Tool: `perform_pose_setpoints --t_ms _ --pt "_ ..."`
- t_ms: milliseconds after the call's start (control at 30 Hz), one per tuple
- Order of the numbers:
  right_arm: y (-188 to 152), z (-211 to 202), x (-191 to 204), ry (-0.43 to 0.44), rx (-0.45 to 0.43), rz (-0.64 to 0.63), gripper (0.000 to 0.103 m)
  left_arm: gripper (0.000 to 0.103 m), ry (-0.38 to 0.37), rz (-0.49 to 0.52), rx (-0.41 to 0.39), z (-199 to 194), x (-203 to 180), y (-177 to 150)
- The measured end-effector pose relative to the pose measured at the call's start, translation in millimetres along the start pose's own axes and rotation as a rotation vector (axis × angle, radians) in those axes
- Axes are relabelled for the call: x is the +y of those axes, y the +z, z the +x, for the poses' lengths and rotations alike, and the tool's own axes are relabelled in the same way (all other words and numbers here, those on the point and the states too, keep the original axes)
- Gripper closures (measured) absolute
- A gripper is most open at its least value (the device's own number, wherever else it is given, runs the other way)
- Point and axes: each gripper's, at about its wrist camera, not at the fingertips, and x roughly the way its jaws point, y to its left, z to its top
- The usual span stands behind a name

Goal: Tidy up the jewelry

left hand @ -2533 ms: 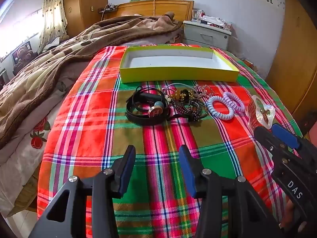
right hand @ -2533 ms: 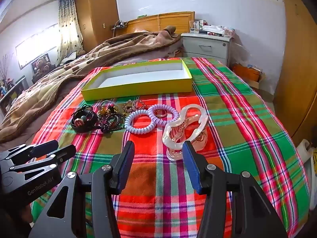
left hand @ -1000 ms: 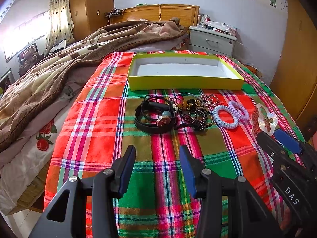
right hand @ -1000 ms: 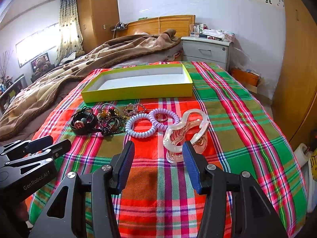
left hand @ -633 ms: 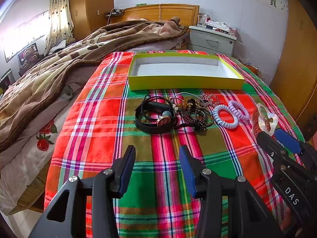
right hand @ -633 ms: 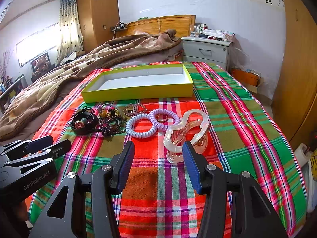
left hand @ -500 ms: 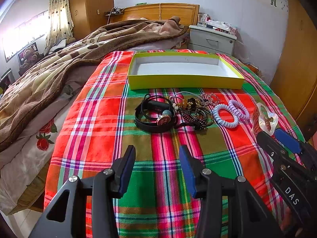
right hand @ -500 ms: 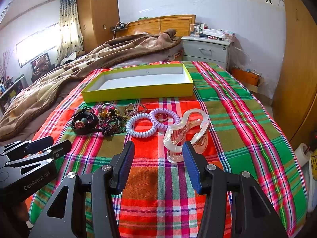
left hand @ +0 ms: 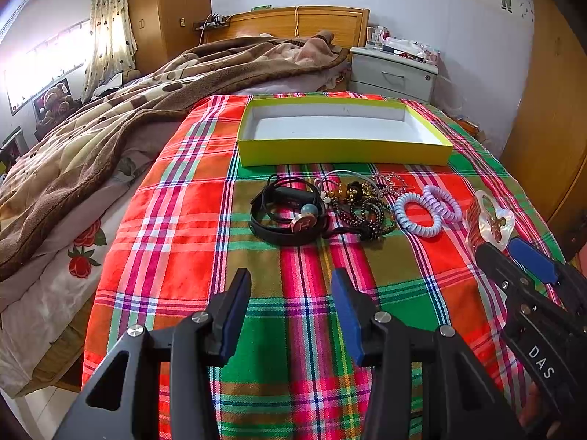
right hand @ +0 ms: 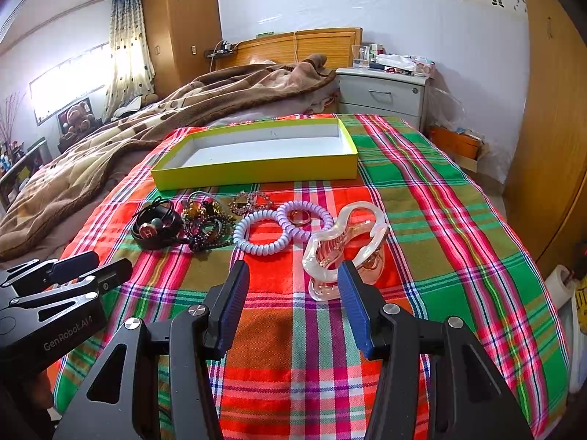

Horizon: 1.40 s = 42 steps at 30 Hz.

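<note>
Jewelry lay in a loose row across the plaid cloth (left hand: 176,220), just short of the yellow box (left hand: 341,152), and nothing was in the box yet, so we judged the sorting had not begun. In the left view the black band (left hand: 286,220) sat at twelve o'clock from our left gripper (left hand: 291,304), with the bead tangle (left hand: 361,209) touching it at one o'clock and the coil ties (left hand: 427,209) beyond that. In the right view the clear clip (right hand: 345,245) stood just ahead of our right gripper (right hand: 293,297), at about one o'clock, with the coil ties at eleven. Both grippers hung above the cloth with their jaws spread wide and nothing between them. We took the first pick to be the step in hand. The clip looked the nearest choice for the right gripper; we thought it would want a close across its narrow waist, then a lift over the box's near wall. The beads, being tangled, might drag their neighbours along. Open cloth lay all round both grippers, so the approach was free. The cloth's right edge fell away at three o'clock, and a brown blanket (right hand: 146,124) crowded the left side at ten o'clock.
</note>
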Motion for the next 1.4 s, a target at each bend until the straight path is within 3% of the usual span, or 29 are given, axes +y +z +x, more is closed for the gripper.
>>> perform_pose_setpoints --t_ms 367,533,733,833,1033,1267,1400 --pt "2 -4 -4 0.002 -0.016 0.008 0.052 0.056 -0.017 -0.003 0.009 2 3 2" --pt "5 -17 -24 -0.006 -0.051 0.044 0.052 0.056 -0.082 -0.033 0.026 6 14 10" --pt "4 -15 -59 -0.064 -0.01 0.14 0.052 0.055 -0.223 -0.119 0.065 17 35 21" --pt "9 -7 -69 -0.042 0.019 0.18 0.052 0.055 -0.192 -0.099 0.072 23 37 27" --pt "22 16 -69 0.009 0.079 0.197 0.052 0.055 -0.2 -0.107 0.097 31 41 30" --pt "26 34 -63 -0.021 0.143 0.171 0.052 0.055 -0.207 -0.135 0.117 39 50 36" --pt "26 33 -65 -0.037 0.144 0.164 0.08 0.055 -0.204 -0.145 0.131 44 55 41"
